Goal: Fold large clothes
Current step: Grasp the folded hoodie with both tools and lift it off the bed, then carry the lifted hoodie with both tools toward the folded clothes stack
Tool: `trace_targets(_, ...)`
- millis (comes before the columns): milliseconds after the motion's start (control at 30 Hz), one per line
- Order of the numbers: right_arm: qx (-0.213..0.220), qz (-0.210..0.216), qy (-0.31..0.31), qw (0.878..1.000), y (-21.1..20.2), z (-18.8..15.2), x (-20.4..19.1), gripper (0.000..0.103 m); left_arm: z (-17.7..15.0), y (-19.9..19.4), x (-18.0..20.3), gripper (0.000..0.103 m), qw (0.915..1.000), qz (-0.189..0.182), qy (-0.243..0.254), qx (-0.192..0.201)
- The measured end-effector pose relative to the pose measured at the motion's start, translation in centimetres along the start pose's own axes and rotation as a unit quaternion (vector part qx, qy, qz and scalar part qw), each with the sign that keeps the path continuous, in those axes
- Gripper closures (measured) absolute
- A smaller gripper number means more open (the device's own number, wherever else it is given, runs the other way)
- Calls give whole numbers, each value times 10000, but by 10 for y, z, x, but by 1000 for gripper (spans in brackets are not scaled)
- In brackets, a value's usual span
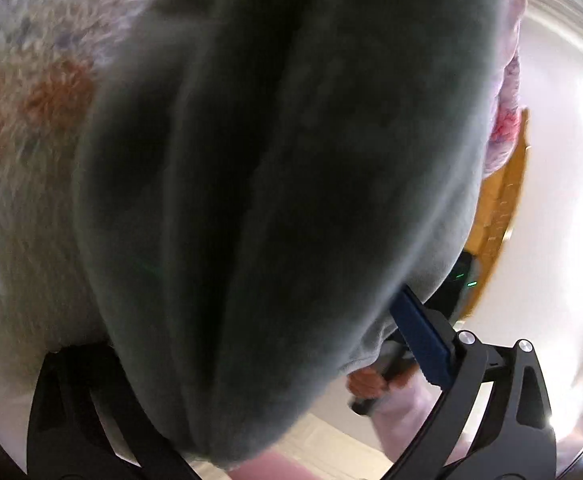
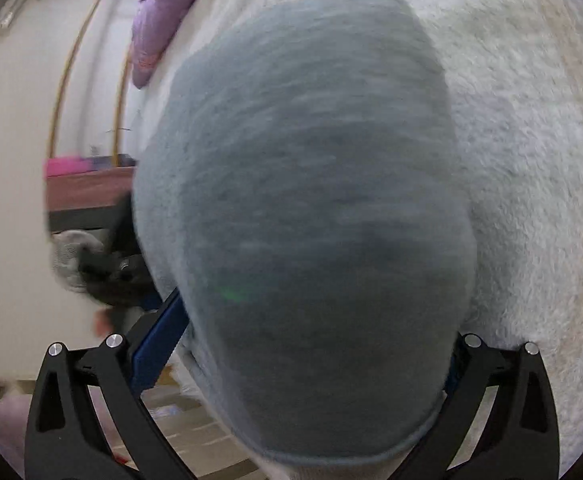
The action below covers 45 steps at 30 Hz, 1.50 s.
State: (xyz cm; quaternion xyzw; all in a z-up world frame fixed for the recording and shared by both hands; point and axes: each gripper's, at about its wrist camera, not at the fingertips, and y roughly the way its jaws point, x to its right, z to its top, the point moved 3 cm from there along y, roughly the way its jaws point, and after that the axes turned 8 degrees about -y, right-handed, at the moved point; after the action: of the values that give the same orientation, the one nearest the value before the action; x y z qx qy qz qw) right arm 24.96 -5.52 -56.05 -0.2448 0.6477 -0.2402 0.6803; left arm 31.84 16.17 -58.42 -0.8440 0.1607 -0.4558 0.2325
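A grey fleecy garment (image 1: 275,184) fills the left wrist view and hangs over my left gripper (image 1: 267,292). Only that gripper's right blue finger (image 1: 419,336) shows, far out to the side; the other is under the cloth. The jaws stand wide and I see no pinch. In the right wrist view the same grey garment (image 2: 307,208) lies across my right gripper (image 2: 311,292). Its left blue finger (image 2: 159,344) stands clear of the cloth, so the jaws are open. Both views are blurred.
Beneath the garment lies a fluffy white blanket (image 2: 523,128) with orange-brown patches (image 1: 39,96). A purple quilt (image 2: 163,20) is bunched at its far end. A hand (image 1: 367,384) grips the other gripper's handle. A fan (image 2: 71,256) and a brown table (image 2: 87,188) stand beyond the edge.
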Motion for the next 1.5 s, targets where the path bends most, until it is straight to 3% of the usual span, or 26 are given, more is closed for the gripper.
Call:
trace_targets(67,47,-339,195,9992,-9,0,-3,31,-8,-10,6,45,9983,394,287,313)
trace_targets(167,113,-471,-33,9988,-19,-6,-17,43,-12,-16,15,50,9956,553,483,584)
trace_targets(267,233,-600,104,9979,-26,-9,-24,47,-19,-19,31,55,9916,786,635,809)
trace_targets(400,331,-511,181,9980,-44,-19,-41,47,-39,-35,53,57,9869,962,849,983)
trace_targets(600,453,-534,-121,9975,-91,-46,-85,48,-81,-34,115,57,9774,1283,1232,1142)
trace_targets(933,790,-722,-228,9940,-176,-115,-155,48,-224,-66,167,57,9695,1364,1663,1176)
trace_targets(1100,1106,-821,-154,9903,-216,-152,-178,48,-296,-69,186,57,9599,1548,1990,1228)
trace_targets(1333,1638,-843,-208,9827,-283,-212,-185,48,-373,-28,231,57,9458,1590,2557,1215)
trace_targets(1500,1869,-814,-252,9787,-334,-256,-160,48,-432,20,249,57,9360,1679,2803,1310)
